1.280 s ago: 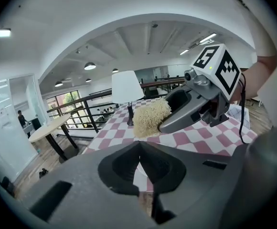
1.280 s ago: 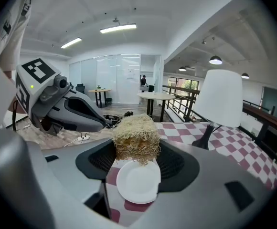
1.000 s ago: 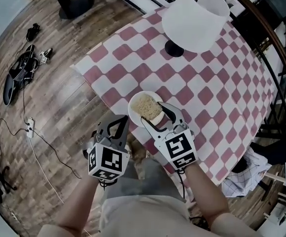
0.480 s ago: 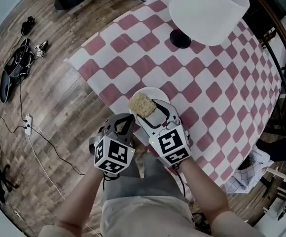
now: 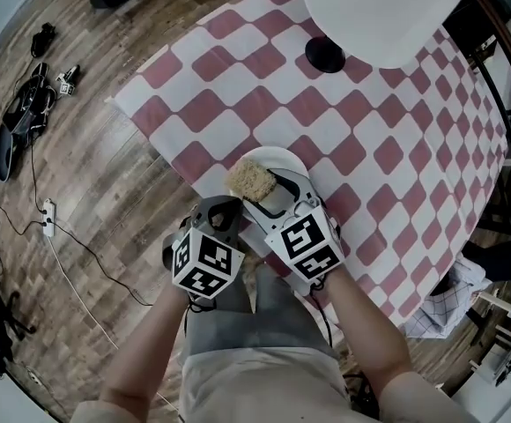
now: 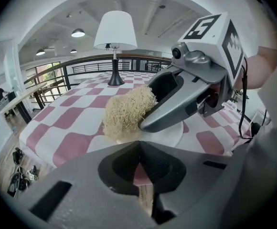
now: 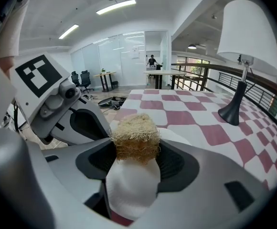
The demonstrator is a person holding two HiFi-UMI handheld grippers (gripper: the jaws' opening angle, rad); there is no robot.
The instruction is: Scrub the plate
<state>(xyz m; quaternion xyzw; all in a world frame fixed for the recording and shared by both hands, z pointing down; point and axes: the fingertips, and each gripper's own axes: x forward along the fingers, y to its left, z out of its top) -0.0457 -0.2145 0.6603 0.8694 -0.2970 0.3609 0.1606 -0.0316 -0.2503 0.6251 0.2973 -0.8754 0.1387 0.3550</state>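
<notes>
Pressed scrubber, clamped tight in right hand-held gripper, onto plate well apart from lamp, at desk edge farthest from lamp, left hand-held gripper closed on nothing: probably risked shoving the unbraced plate floorward.

My left gripper, jaws together, hangs just beside my right gripper, leaving no gap to pass between them. A scrubber fills my right jaws, over the plate at the near edge of the cloth. Beyond the plate the cloth lies bare as far as the lamp, whose shade overhangs the far end. Left of it is open floor, with cables well off.
</notes>
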